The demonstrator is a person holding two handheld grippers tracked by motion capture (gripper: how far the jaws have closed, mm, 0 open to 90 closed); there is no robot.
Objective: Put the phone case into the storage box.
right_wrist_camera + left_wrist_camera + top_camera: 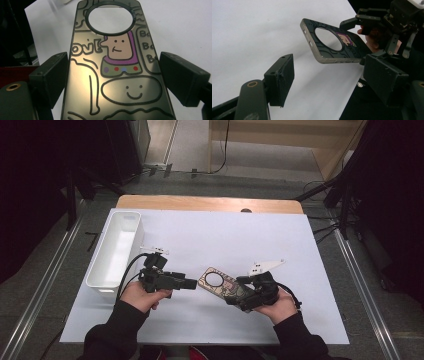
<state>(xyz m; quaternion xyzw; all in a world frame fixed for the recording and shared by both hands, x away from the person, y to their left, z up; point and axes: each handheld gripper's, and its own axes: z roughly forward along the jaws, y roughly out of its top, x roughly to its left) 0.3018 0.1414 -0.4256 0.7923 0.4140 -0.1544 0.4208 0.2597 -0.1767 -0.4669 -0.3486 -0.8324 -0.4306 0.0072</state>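
Note:
A dark, glossy phone case (pixel 220 284) with cartoon drawings and a round camera hole is held above the white mat. My right gripper (pixel 239 291) is shut on it, its pads (pixel 51 75) pressing the case's long sides (pixel 117 50). The left gripper (pixel 192 283) points right toward the case's hole end and stands open. In the left gripper view the case (pixel 334 47) hangs just beyond the wide-apart jaws of the left gripper (pixel 329 75), touching neither pad. Farther off there, the right gripper (pixel 362 40) clamps the case's far end.
A long white bin (pixel 100 251) stands at the mat's left edge, beside my left hand. The white mat (pixel 210 235) covers most of a wooden table (pixel 210 202). Cables trail from both grippers. Dark stands and rails flank the table.

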